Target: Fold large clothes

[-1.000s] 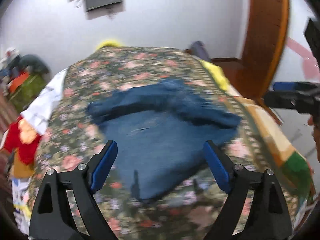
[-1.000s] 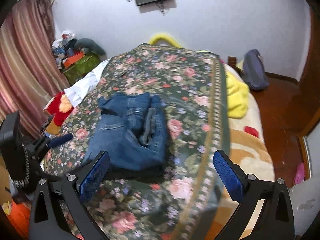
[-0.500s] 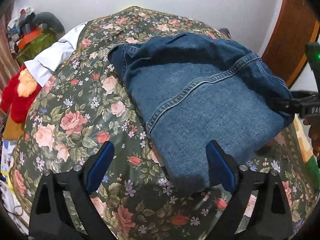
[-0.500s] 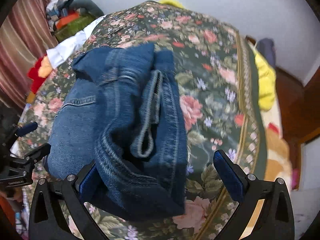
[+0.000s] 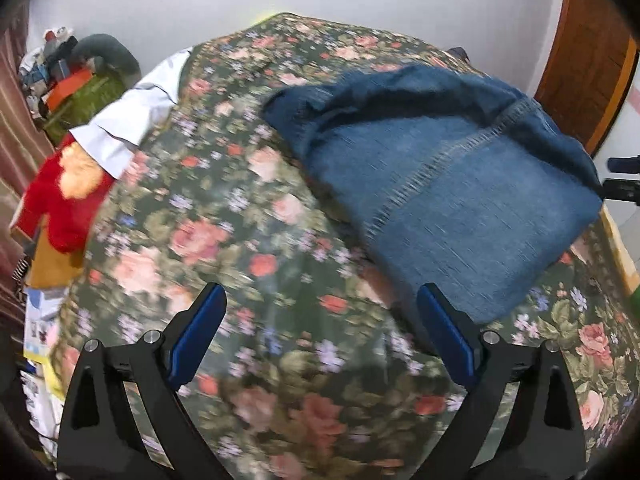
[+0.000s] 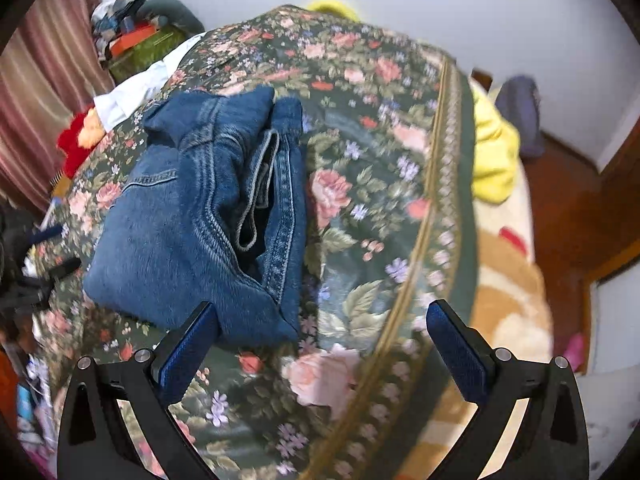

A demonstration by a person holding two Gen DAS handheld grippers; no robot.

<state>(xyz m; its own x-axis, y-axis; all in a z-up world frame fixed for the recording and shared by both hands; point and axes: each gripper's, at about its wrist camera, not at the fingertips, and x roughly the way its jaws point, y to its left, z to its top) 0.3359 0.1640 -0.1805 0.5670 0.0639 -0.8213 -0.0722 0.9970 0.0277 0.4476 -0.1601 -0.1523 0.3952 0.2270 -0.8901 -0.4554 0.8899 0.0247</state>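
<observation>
Folded blue jeans point(image 5: 448, 184) lie in a compact stack on the floral bedspread point(image 5: 224, 240). They also show in the right wrist view point(image 6: 208, 216), with the waistband and seams facing up. My left gripper point(image 5: 320, 332) is open and empty, low over the bedspread, with the jeans ahead and to its right. My right gripper point(image 6: 320, 344) is open and empty, with the jeans just beyond its left finger point(image 6: 188, 348). The right gripper's body shows at the far right of the left wrist view point(image 5: 624, 180).
A white cloth point(image 5: 128, 120) and a red and orange plush blanket point(image 5: 68, 192) hang off the bed's left side. A yellow blanket point(image 6: 492, 152) lies on the right side. A cluttered green box point(image 5: 80, 96) stands by the curtain. Wooden door point(image 5: 588, 60) at right.
Both grippers have pulled back from the jeans. The left one shifted left so the jeans now sit to its right. The right one shifted right, off the stack.
</observation>
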